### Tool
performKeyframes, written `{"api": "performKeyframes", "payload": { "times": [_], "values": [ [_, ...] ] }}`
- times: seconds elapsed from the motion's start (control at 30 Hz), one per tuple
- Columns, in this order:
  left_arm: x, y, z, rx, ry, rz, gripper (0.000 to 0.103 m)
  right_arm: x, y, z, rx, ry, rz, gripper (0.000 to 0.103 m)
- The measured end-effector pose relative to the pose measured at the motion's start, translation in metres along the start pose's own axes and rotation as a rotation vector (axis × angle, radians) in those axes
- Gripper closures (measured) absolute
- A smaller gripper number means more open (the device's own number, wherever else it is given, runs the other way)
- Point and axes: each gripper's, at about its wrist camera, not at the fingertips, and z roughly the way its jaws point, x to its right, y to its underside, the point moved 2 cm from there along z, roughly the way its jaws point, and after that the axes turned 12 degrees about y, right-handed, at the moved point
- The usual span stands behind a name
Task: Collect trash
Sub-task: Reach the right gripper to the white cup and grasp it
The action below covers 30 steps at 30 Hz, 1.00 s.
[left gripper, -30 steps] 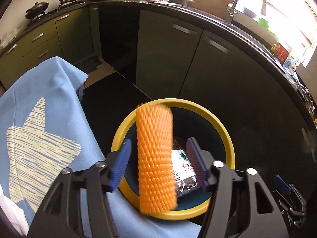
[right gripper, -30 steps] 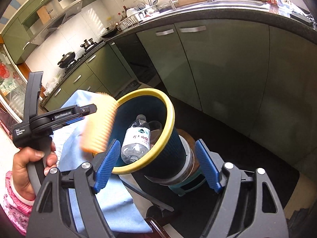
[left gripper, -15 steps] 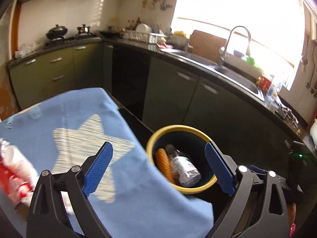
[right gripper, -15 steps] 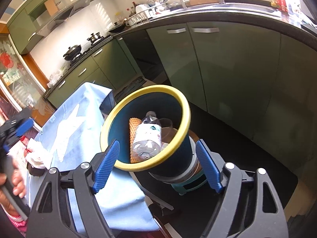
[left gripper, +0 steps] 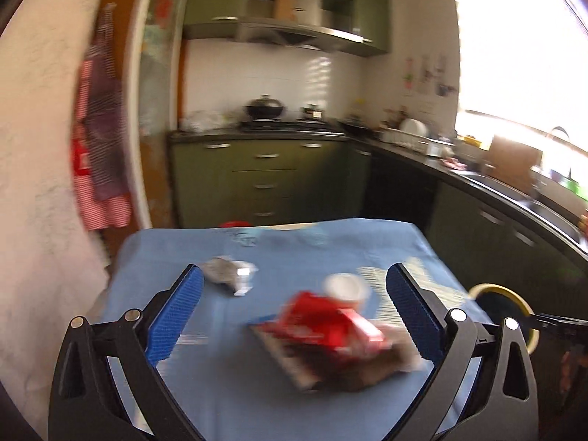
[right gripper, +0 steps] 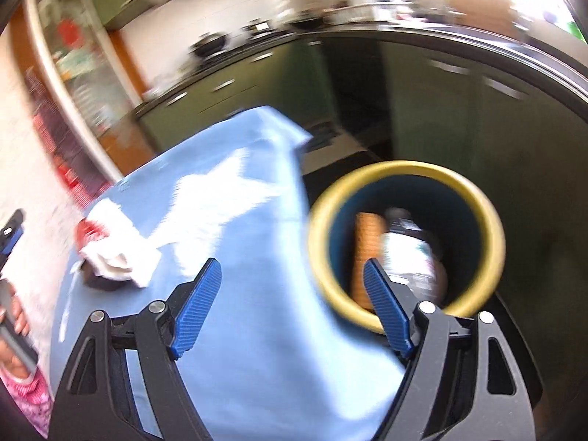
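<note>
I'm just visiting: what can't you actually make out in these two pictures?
- Red wrapper pile, left wrist view: motion blur hides any print and how many pieces there are.
- Crumpled grey scrap, same view: too blurred to identify.
- Trash bin, same view: cut off behind the right finger; contents hidden.
- Bottle and orange item in the bin, right wrist view: blurred, label unreadable.
- Person's hand, right wrist view: cut off by the left edge.
</note>
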Motion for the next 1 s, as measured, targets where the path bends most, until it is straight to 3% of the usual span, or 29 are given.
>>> {"api": "performKeyframes", "payload": {
  "times": [0.13,0.23,0.5,0.73,1.0],
  "values": [
    [-0.06,0.013,0.008,0.026,-0.104,-0.07,0.005,-0.065,-0.013,0.008,-0.017,-0.113,-0.113,0.028],
    [-0.083,0.026,0.021,0.029,-0.152,-0.095,0.005,-0.117,-0.028,0.011,-0.012,-0.193,-0.206,0.028],
    [-0.074,0.041,0.037,0.02,-0.149,-0.053,0.005,-0.238,-0.057,0.03,-0.019,-0.27,-0.443,0.028],
    [-0.068,0.045,0.038,-0.001,-0.132,-0.07,0.005,-0.287,-0.059,0.067,-0.095,-0.23,-0.526,0.031],
    [-0.071,0.047,0.038,-0.01,-0.123,-0.087,0.005,-0.285,-0.058,0.085,-0.098,-0.152,-0.551,0.038]
  ]
}}
